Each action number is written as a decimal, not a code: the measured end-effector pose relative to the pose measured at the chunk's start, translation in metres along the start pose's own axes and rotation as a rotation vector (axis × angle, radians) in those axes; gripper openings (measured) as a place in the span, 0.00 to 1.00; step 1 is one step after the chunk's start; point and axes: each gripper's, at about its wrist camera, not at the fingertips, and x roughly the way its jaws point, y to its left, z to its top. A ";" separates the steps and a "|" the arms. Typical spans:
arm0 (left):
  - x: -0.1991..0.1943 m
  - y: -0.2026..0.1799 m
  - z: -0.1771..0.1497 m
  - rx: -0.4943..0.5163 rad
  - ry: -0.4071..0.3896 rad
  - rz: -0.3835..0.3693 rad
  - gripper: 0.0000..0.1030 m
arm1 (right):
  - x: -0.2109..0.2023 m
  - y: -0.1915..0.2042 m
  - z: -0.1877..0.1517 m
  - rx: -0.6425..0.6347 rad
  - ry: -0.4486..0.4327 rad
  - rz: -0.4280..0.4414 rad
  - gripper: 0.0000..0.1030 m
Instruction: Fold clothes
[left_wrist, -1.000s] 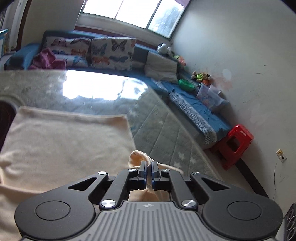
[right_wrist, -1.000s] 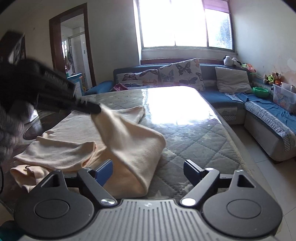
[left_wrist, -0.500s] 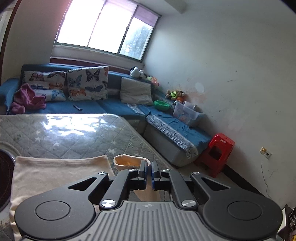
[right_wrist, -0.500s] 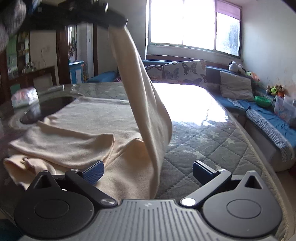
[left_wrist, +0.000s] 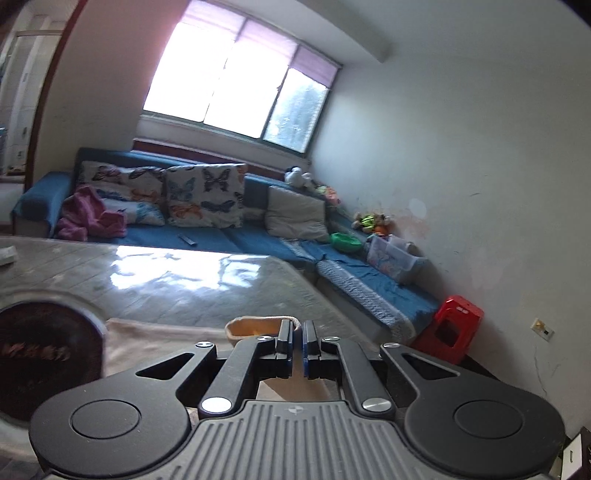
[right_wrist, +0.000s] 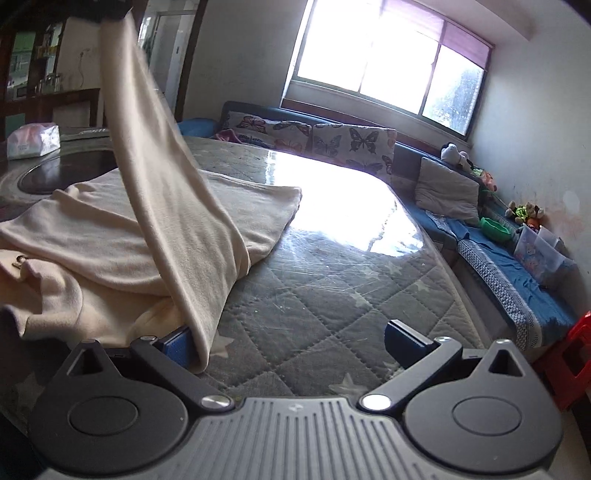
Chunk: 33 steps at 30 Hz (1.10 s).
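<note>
Cream knit garment (right_wrist: 110, 236) lies across the near left part of the quilted table (right_wrist: 332, 295), its body spread flat toward the far edge, the near end bunched in soft folds. One long flap (right_wrist: 155, 155) is lifted high, hanging taut from the left gripper (left_wrist: 297, 345), whose fingers are pressed together on a hemmed edge (left_wrist: 255, 326). Right gripper (right_wrist: 288, 343) sits low at the near edge, fingers spread wide, gripping nothing; the flap's lower edge drapes just beside its left finger (right_wrist: 177, 349). Fabric looks light, limp and stretchy, sagging under its own weight. Best holds, by my judgement: hems and corners, pinched through the full thickness.
</note>
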 end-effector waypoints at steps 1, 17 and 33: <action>-0.002 0.008 -0.006 -0.011 0.010 0.017 0.05 | -0.001 0.002 0.001 -0.019 -0.001 -0.002 1.00; -0.012 0.076 -0.090 -0.034 0.184 0.130 0.06 | -0.012 0.007 0.009 -0.180 0.063 0.073 1.00; 0.025 0.073 -0.081 0.026 0.207 0.213 0.27 | 0.018 -0.003 0.060 -0.002 -0.018 0.214 1.00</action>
